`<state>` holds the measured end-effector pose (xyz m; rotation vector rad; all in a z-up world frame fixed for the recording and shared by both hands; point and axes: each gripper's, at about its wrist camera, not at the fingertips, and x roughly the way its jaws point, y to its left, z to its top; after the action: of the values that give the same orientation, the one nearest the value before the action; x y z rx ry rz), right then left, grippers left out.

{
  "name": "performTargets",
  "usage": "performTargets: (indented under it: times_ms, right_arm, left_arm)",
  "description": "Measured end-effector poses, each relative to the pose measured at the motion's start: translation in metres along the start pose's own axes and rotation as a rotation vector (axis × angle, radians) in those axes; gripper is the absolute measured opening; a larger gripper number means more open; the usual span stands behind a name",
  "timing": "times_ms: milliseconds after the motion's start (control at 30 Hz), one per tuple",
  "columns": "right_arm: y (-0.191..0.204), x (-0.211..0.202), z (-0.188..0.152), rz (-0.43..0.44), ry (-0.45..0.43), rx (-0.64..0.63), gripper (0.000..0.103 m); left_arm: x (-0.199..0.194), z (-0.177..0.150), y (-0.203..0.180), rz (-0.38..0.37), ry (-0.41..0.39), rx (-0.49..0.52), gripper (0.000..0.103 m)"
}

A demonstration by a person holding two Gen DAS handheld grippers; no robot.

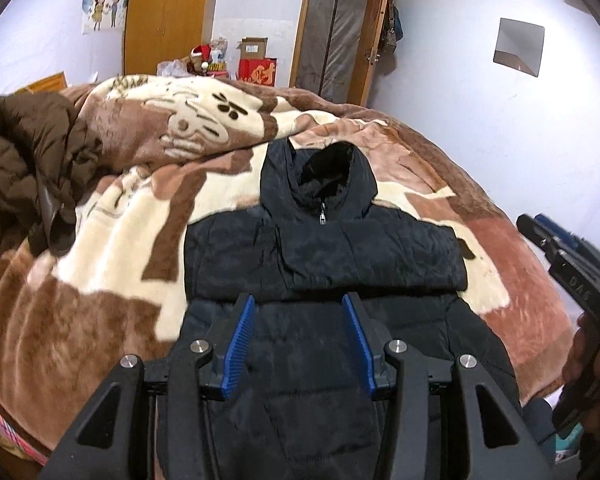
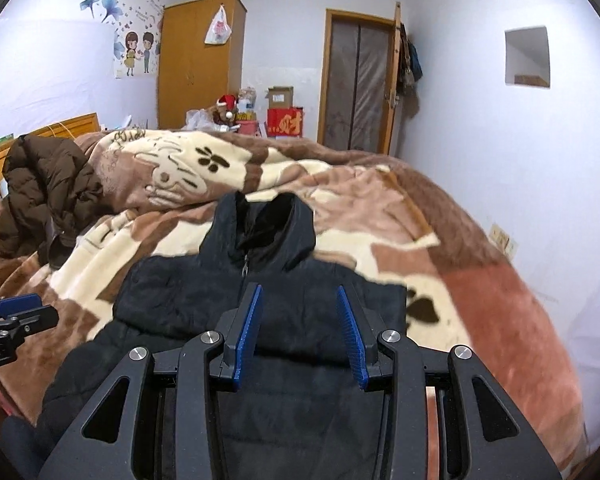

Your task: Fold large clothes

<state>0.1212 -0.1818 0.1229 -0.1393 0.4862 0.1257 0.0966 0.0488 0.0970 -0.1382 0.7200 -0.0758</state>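
A black padded hooded jacket (image 1: 320,248) lies front-up on the bed, zipped, hood pointing away, with its sleeves folded in across the chest. It also shows in the right wrist view (image 2: 204,292). My left gripper (image 1: 299,304) is open and empty, hovering over the jacket's lower body. My right gripper (image 2: 299,294) is open and empty, hovering over the jacket's chest. The right gripper shows at the right edge of the left wrist view (image 1: 540,236), and the left gripper at the left edge of the right wrist view (image 2: 24,312).
A brown and cream plush blanket (image 1: 112,240) covers the bed. A brown puffer jacket (image 1: 24,160) is heaped at the far left, also in the right wrist view (image 2: 48,188). A wardrobe (image 2: 200,68), boxes (image 2: 285,122) and a door (image 2: 358,80) stand behind.
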Motion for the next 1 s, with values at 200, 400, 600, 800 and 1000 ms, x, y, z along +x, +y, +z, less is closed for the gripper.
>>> performTargets:
  times_ms: [200, 400, 600, 800, 1000]
  right_arm:
    - [-0.013, 0.022, 0.031, 0.104, 0.011, 0.030, 0.039]
    - [-0.019, 0.075, 0.061, 0.172, 0.069, 0.025, 0.039]
    - [-0.028, 0.156, 0.077, 0.217, 0.155, 0.034, 0.039]
    - [-0.050, 0.257, 0.072, 0.247, 0.297, 0.119, 0.039]
    - [-0.062, 0.336, 0.072, 0.247, 0.369, 0.159, 0.039]
  left_arm:
    - [0.020, 0.042, -0.003, -0.014, -0.035, 0.018, 0.047]
    - [0.064, 0.089, -0.001, -0.036, -0.016, 0.014, 0.048]
    - [0.135, 0.129, 0.008, -0.038, 0.032, 0.002, 0.051]
    - [0.218, 0.162, 0.027, -0.028, 0.087, -0.059, 0.053]
    - [0.308, 0.184, 0.040, -0.018, 0.159, -0.099, 0.054]
